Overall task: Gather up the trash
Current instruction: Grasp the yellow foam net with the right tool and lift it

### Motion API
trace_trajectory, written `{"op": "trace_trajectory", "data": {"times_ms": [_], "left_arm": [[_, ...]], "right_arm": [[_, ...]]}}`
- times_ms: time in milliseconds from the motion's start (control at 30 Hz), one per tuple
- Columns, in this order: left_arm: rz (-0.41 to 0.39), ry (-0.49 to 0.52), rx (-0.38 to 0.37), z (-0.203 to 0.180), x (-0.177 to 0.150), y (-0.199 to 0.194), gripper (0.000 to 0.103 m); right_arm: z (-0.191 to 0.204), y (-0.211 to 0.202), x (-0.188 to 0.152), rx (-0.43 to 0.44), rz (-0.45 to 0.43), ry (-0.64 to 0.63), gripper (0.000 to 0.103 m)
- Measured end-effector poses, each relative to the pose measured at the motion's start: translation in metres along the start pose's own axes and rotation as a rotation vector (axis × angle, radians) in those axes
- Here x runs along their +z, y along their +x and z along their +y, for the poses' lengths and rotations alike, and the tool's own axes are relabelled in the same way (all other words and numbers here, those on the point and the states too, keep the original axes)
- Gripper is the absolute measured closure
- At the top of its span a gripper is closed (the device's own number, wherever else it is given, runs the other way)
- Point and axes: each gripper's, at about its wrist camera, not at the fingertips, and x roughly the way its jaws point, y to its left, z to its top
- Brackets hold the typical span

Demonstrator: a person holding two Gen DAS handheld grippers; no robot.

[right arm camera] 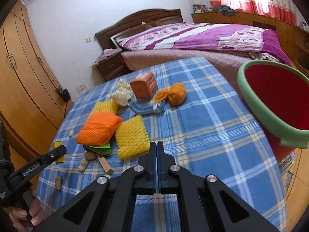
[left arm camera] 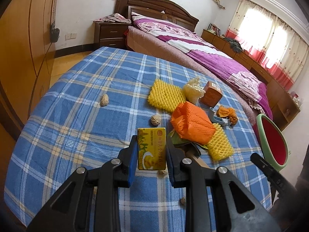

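Left gripper (left arm camera: 151,148) is clamped on a yellow box (left arm camera: 152,147), holding it upright just above the bench (left arm camera: 67,100). Right gripper (right arm camera: 156,150) is fully closed with nothing between the pads, hovering over bare plaid cloth.

Room to move: ahead and to the right of the right gripper the cloth is open all the way to the bench's far edge, where the bed (right arm camera: 202,38) starts. To its right the bench edge curves away, and the bin (right arm camera: 274,100) sits just past that edge, red inside with a green rim. What I can see of the inside looks bare, the bottom is hidden.

The trash pile is ahead-left of the right gripper: yellow foam net (right arm camera: 131,137) just beside its tips, orange net (right arm camera: 98,129) further left, a blue tray (right arm camera: 146,109) and orange carton (right arm camera: 143,88) beyond. Nut shells (left arm camera: 104,100) lie scattered left of the left gripper, with lots of free cloth around them.
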Motion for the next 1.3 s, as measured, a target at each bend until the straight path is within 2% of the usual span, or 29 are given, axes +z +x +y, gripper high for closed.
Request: {"op": "trace_trajectory", "data": {"times_ms": [100, 267, 300, 400, 533, 600, 900, 967, 1000, 1133, 1200, 1300], "left_arm": [[-0.001, 0.008, -0.001, -0.003, 0.0, -0.001, 0.076], [0.0, 0.013, 0.002, -0.006, 0.0, -0.001, 0.076], [0.0, 0.012, 0.002, -0.006, -0.001, -0.001, 0.076], [0.008, 0.006, 0.003, -0.004, 0.0, 0.002, 0.076], [0.022, -0.008, 0.003, 0.001, 0.0, 0.009, 0.076], [0.031, -0.013, 0.004, 0.003, 0.001, 0.013, 0.077], [0.038, -0.039, 0.021, 0.016, 0.003, 0.021, 0.077], [0.041, -0.046, 0.021, 0.018, 0.003, 0.022, 0.077], [0.042, -0.047, 0.02, 0.018, 0.003, 0.022, 0.077], [0.039, -0.041, 0.019, 0.018, 0.004, 0.022, 0.076], [0.038, -0.037, 0.017, 0.017, 0.004, 0.022, 0.076], [0.034, -0.03, 0.012, 0.012, 0.004, 0.019, 0.076]], "right_arm": [[-0.001, -0.008, 0.004, 0.022, -0.022, 0.002, 0.101], [0.005, -0.002, 0.006, 0.06, 0.001, -0.015, 0.098], [0.007, 0.001, 0.006, 0.059, 0.008, -0.018, 0.093], [0.014, 0.012, 0.005, 0.065, 0.035, -0.031, 0.068], [0.023, 0.029, 0.005, 0.056, 0.069, -0.058, 0.057], [0.026, 0.038, 0.006, 0.047, 0.083, -0.066, 0.056], [0.036, 0.065, 0.002, -0.001, 0.132, -0.124, 0.056], [0.037, 0.066, 0.001, -0.01, 0.137, -0.126, 0.063], [0.037, 0.066, 0.001, -0.02, 0.137, -0.131, 0.072], [0.035, 0.064, 0.0, -0.014, 0.139, -0.137, 0.085], [0.034, 0.061, 0.0, -0.008, 0.132, -0.138, 0.091], [0.03, 0.055, 0.001, 0.011, 0.123, -0.121, 0.093]]}}
